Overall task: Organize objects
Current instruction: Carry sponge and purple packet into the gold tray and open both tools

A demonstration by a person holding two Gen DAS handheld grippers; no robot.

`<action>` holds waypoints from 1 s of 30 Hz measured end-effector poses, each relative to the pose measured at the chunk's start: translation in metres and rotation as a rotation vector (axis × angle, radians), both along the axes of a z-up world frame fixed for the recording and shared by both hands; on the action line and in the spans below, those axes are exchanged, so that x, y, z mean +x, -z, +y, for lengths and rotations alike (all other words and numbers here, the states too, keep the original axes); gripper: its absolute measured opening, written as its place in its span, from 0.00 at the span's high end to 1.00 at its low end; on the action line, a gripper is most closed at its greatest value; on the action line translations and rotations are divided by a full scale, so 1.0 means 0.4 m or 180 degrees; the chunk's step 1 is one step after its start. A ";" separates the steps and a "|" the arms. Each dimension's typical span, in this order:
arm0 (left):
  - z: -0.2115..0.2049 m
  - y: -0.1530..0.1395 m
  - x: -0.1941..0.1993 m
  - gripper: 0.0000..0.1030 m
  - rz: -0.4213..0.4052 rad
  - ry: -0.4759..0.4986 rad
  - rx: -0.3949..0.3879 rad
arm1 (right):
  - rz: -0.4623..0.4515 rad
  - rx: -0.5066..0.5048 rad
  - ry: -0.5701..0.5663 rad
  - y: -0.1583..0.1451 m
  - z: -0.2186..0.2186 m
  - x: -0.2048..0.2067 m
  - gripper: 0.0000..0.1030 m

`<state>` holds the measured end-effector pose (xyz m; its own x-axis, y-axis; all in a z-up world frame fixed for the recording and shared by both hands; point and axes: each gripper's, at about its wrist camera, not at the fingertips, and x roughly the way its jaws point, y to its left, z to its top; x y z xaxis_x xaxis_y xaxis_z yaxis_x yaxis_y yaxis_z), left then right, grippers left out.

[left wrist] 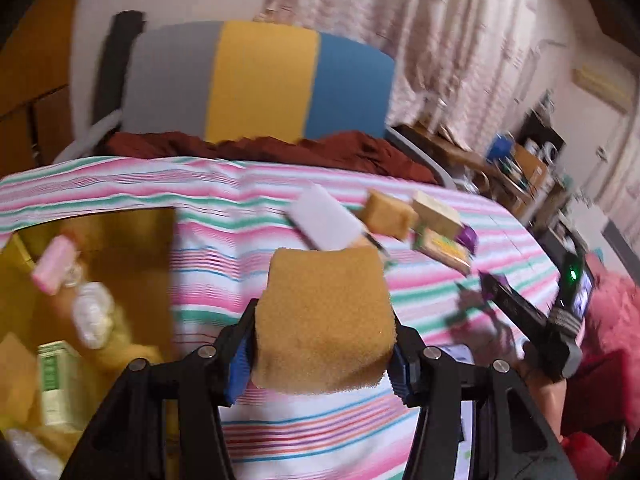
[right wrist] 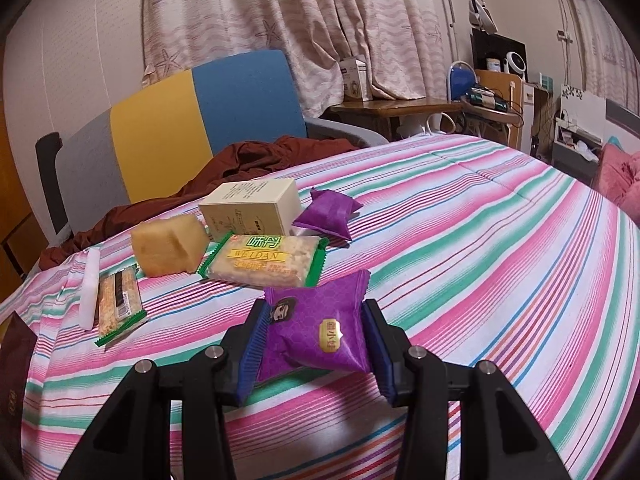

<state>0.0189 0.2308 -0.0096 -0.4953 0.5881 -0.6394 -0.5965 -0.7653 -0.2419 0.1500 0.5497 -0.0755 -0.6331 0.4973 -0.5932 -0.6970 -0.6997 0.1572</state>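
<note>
Gripping a tan sponge block [left wrist: 326,320] between its blue pads, the left hand-held gripper [left wrist: 320,356] holds it above the striped bench [left wrist: 420,292], beside an open cardboard box [left wrist: 132,248] of small packets. The right hand-held gripper [right wrist: 316,350] clamps a purple snack pouch [right wrist: 320,328] just over the cloth. Nearby lie a second sponge [right wrist: 170,250], a Weidan cracker pack [right wrist: 262,260], a cream carton [right wrist: 252,204] and another purple pouch [right wrist: 328,212].

On the bed [right wrist: 460,216], the box [right wrist: 250,206] lies behind the snack bar [right wrist: 264,260]. The sponge block [right wrist: 170,250] lies left of the bar, and 1 pouch [right wrist: 328,216] right of the box.
</note>
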 end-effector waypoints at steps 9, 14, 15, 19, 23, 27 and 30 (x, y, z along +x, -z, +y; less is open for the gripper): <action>-0.183 -0.011 -0.133 0.45 -0.0055 -0.0639 0.0089 | -0.0103 0.0157 -0.0114 -0.006 -0.025 -0.020 0.54; -0.296 -0.006 -0.209 0.45 -0.0059 -0.1047 0.0057 | -0.0123 0.0219 -0.0147 -0.009 -0.036 -0.025 0.54; -0.314 -0.003 -0.221 0.45 -0.0065 -0.1114 0.0037 | -0.0107 0.0226 -0.0148 -0.011 -0.037 -0.022 0.54; -0.393 0.022 -0.281 0.45 -0.0178 -0.1402 -0.0049 | -0.0022 0.0206 -0.0228 -0.021 -0.038 -0.015 0.54; -0.462 0.055 -0.330 0.45 -0.0371 -0.1658 -0.0164 | -0.0044 0.0129 -0.0329 -0.041 -0.046 -0.021 0.54; -0.512 0.088 -0.364 0.45 -0.0495 -0.1772 -0.0190 | 0.0109 0.0042 -0.0455 -0.082 -0.079 -0.012 0.54; -0.538 0.111 -0.380 0.44 -0.0656 -0.1818 -0.0183 | 0.0252 0.0016 -0.0628 -0.123 -0.121 -0.015 0.54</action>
<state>-0.1332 0.0156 -0.0542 -0.5848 0.2275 -0.7786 -0.0331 -0.9658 -0.2574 0.1441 0.5013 -0.0263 -0.7631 0.3619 -0.5355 -0.5319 -0.8223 0.2022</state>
